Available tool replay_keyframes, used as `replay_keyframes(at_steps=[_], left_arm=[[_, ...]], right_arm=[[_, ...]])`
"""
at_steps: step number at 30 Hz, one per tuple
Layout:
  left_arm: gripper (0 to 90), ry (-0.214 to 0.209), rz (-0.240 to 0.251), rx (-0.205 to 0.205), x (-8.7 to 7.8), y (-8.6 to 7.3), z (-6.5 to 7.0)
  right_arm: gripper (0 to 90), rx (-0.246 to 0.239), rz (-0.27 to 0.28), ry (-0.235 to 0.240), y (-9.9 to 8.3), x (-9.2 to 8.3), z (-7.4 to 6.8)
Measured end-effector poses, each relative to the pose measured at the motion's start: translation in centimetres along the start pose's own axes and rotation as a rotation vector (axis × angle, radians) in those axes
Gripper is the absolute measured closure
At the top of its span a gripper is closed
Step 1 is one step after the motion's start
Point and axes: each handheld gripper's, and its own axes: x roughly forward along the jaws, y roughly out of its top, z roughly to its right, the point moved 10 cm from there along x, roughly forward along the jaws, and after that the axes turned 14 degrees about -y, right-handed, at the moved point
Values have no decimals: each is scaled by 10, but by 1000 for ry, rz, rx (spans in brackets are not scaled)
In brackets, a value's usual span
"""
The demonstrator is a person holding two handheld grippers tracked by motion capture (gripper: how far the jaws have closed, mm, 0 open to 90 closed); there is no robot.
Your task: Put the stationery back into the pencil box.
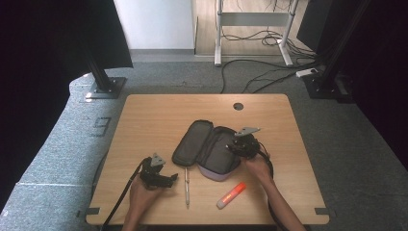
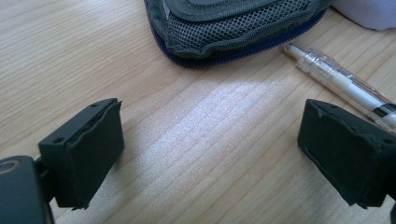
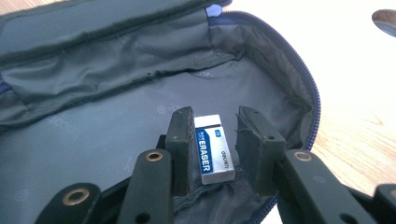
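Right gripper view, eraser (image 3: pixel 212 149) between right tongs (image 3: pixel 215 149), seemingly unclamped, inside case (image 3: pixel 116 93)

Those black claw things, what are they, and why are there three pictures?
They are grippers, hand-held tongs with two jaws; a person holds one in each hand. One picture looks down from above; the other two come from cameras riding on the grippers. On the table lie an open pencil case, a pen and an orange marker. The right gripper is inside the case, its jaws either side of an eraser with a gap at one side, so it looks let go. The left gripper is open and holds nothing.
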Motion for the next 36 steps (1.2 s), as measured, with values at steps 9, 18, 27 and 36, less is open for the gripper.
replay_keyframes(at_steps=[9, 18, 27, 36], left_arm=[[65, 1, 0, 0, 0, 0, 0], [65, 1, 0, 0, 0, 0, 0], [65, 2, -1, 0, 0, 0, 0], [65, 1, 0, 0, 0, 0, 0]], right_arm=[[538, -5, 30, 17, 5, -11, -2], [424, -32, 22, 50, -1, -18, -8], [406, -72, -3, 74, -20, -15, -11], [408, -44, -3, 108, -45, -11, -9]])
